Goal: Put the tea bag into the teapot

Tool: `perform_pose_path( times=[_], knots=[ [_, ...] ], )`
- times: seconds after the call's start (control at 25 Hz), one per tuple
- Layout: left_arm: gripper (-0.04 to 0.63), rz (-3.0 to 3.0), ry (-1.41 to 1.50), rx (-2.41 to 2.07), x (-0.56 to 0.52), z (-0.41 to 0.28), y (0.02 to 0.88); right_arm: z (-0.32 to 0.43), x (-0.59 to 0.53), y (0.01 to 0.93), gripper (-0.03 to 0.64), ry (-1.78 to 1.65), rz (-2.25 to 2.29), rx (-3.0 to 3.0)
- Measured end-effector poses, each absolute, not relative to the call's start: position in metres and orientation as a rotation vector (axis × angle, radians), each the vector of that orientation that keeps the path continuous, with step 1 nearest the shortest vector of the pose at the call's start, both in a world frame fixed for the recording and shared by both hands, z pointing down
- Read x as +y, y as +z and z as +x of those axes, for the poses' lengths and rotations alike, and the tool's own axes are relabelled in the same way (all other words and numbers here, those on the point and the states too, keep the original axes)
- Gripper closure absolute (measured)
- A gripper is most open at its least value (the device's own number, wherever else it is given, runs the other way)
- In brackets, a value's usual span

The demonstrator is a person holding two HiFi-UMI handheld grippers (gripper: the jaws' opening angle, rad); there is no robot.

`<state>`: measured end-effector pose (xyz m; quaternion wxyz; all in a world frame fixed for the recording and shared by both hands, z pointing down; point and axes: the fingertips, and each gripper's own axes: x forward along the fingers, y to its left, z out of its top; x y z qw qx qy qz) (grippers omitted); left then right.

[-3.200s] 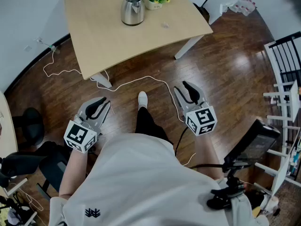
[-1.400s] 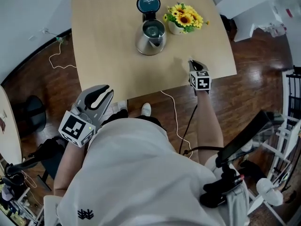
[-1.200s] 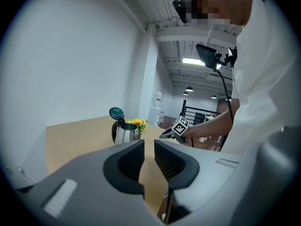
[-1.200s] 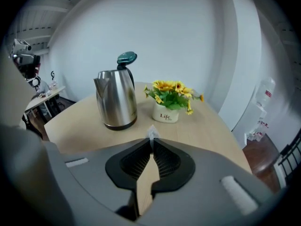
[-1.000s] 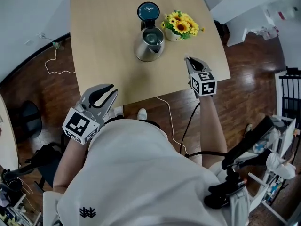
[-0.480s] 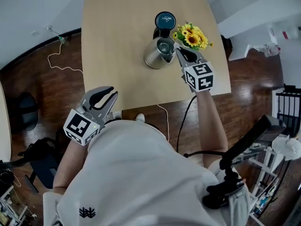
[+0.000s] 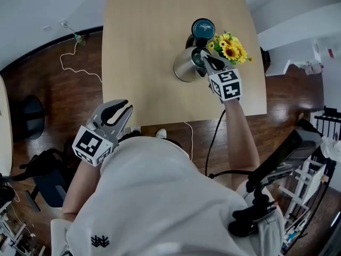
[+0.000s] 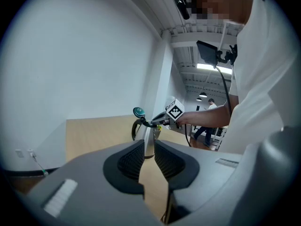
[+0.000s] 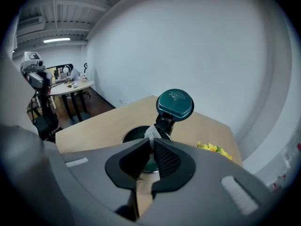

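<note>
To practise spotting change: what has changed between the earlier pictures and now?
The right gripper took the tea bag off the table and carried it over the steel teapot's open mouth, jaws just starting to open. Left gripper stayed low by the person; teapot and sunflowers unmoved.

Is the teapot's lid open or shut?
Open: the lid stands flipped up behind the uncovered mouth of the teapot.

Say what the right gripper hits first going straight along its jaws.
Probably the open mouth of the teapot: the right gripper, shut on the tea bag, points into it, raised lid just behind. Depth uncertain.
</note>
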<state>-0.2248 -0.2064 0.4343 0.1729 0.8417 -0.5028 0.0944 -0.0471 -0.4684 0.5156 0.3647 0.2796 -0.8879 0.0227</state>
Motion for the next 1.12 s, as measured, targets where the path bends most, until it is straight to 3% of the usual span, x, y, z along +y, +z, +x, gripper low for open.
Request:
perform_pose_path(
  times=[0.24,0.64,1.12],
  knots=[
    [0.554,2.382,0.26,-1.426,-0.21,-0.23,0.434,-0.049,-0.468,0.526,0.538,0.074,0.71,-2.252],
    [0.554,2.415,0.28,-1.391,-0.208,-0.212,0.431,-0.037,-0.448,0.487,0.531,0.096,0.793,-2.375],
    [0.554,2.329,0.314,-1.427,-0.15,-0.144,0.427,0.055,-0.304,0.466,0.532,0.251,0.806,-2.54]
  ],
)
